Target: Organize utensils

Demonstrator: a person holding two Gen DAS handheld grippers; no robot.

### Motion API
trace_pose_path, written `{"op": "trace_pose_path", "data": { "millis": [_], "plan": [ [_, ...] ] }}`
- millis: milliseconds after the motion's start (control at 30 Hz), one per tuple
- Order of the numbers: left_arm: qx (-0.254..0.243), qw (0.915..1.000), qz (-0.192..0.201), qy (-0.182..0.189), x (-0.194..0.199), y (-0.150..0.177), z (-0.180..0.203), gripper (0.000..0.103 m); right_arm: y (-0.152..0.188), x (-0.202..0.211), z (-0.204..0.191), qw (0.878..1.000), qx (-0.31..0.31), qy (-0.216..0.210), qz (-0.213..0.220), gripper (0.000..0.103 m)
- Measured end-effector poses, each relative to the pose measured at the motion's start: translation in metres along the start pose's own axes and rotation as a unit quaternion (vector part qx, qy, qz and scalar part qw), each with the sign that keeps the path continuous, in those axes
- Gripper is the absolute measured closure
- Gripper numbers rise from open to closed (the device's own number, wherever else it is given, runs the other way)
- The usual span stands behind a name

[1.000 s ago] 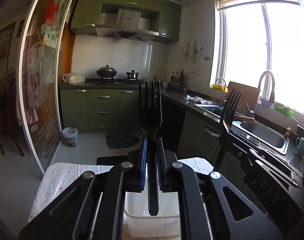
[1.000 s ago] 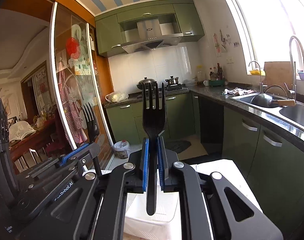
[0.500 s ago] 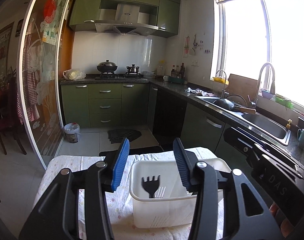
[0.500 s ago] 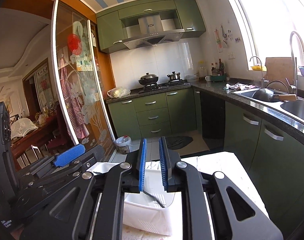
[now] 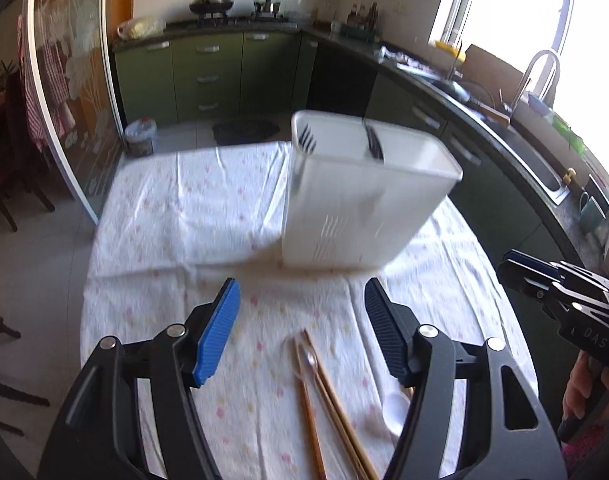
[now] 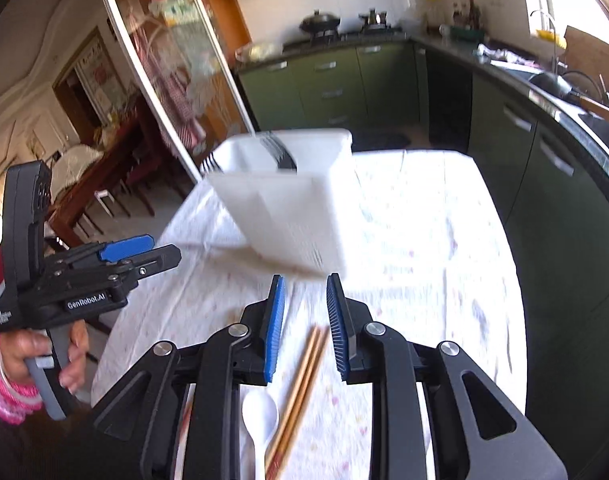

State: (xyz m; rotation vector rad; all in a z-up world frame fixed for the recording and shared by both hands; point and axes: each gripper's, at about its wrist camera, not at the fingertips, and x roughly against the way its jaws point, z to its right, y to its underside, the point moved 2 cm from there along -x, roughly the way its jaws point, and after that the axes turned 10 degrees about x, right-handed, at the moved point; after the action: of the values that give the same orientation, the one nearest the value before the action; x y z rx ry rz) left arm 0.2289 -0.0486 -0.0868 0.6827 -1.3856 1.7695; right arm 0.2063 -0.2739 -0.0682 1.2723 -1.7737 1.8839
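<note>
A white plastic utensil holder [image 5: 356,204] stands on the table, with two black forks [image 5: 306,140] upright in it; it also shows in the right wrist view [image 6: 288,208]. My left gripper [image 5: 300,320] is open and empty above wooden chopsticks [image 5: 332,412] and a small metal spoon [image 5: 309,360]. My right gripper [image 6: 302,316] is open and empty above chopsticks [image 6: 300,384] and a white spoon [image 6: 259,416]. The left gripper also shows at the left of the right wrist view [image 6: 140,252].
The table has a white flowered cloth [image 5: 184,208]. Green kitchen cabinets [image 5: 208,76] and a counter with a sink [image 5: 544,168] run behind and to the right. A glass sliding door [image 6: 172,80] stands to the left.
Both grippers let go of their black forks into the white holder, opened, then pulled back and tilted down toward the chopsticks and spoons on the cloth.
</note>
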Motion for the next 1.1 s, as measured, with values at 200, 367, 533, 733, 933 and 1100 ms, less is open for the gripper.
{"op": "trace_pose_path", "data": {
  "millis": [200, 367, 533, 733, 933, 1100],
  "plan": [
    [0.036, 0.9814, -0.188, -0.009, -0.044, 0.06, -0.02, 0.062, 0.058, -0.019, -0.01, 0.991, 0.023, -0.054, -0.121, 0.081],
    [0.077, 0.9683, -0.237, 0.018, -0.067, 0.076, -0.018, 0.07, 0.076, -0.015, -0.011, 0.989, 0.021, -0.069, -0.131, 0.081],
    [0.109, 0.9704, -0.216, 0.001, -0.079, 0.06, -0.018, 0.07, 0.074, -0.008, -0.009, 0.989, 0.015, -0.075, -0.128, 0.081],
    [0.121, 0.9671, -0.224, 0.006, -0.084, 0.051, -0.015, 0.072, 0.071, -0.004, -0.003, 0.989, 0.008, -0.079, -0.126, 0.081],
    [0.114, 0.9659, -0.232, -0.01, -0.096, 0.055, -0.011, 0.074, 0.073, -0.005, -0.002, 0.988, 0.002, -0.089, -0.125, 0.07],
    [0.117, 0.9647, -0.234, -0.029, -0.098, 0.055, -0.018, 0.074, 0.073, -0.001, -0.006, 0.988, 0.008, -0.09, -0.124, 0.07]
  ]
}}
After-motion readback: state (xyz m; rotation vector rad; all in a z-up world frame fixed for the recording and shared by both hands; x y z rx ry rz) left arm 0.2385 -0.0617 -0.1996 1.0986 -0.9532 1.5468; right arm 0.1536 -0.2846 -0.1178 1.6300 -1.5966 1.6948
